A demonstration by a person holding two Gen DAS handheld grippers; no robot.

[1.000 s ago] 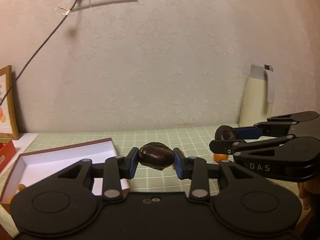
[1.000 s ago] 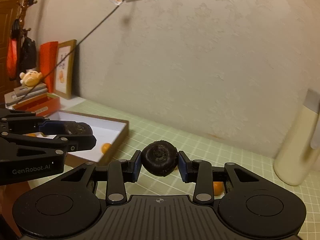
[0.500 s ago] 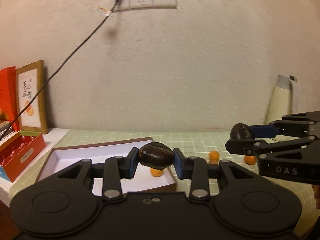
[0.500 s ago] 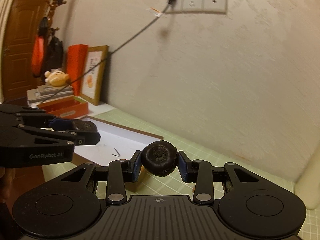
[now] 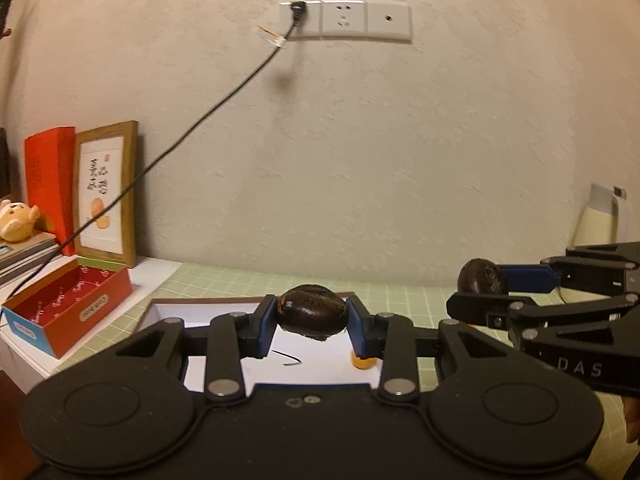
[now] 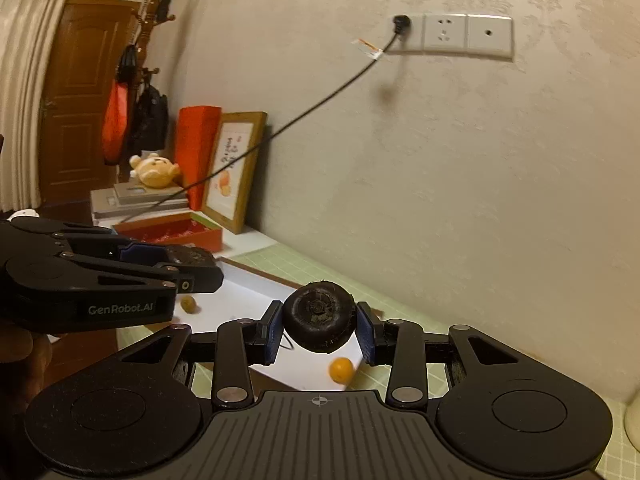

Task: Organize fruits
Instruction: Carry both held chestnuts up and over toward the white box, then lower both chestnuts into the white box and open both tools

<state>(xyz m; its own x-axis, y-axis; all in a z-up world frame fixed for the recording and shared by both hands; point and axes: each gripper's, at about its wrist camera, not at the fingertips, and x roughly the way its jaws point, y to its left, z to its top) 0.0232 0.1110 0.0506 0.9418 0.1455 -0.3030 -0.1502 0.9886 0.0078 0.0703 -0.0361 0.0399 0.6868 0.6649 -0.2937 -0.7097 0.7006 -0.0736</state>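
My left gripper (image 5: 312, 316) is shut on a dark, shiny oval fruit (image 5: 313, 311), held above the near end of a shallow white box (image 5: 224, 320) with a brown rim. My right gripper (image 6: 319, 324) is shut on a dark round fruit (image 6: 319, 318) with a wrinkled stem end facing the camera. In the left wrist view the right gripper (image 5: 480, 284) comes in from the right with its dark fruit (image 5: 482, 278). In the right wrist view the left gripper (image 6: 192, 264) reaches over the box (image 6: 240, 296) from the left. Small orange fruits (image 6: 341, 370) (image 6: 188, 304) lie inside the box.
A green grid mat (image 5: 400, 296) covers the table along a pale wall. At the left stand an open red box (image 5: 68, 304), a framed picture (image 5: 105, 196), a red bag and a plush toy (image 6: 154, 170). A cream thermos (image 5: 600, 216) is at the right. A black cable (image 5: 180, 140) hangs from the wall socket.
Both grippers have swung left together with their dark fruits still gripped; the white box now lies under them and the red box, picture and door have come into view.
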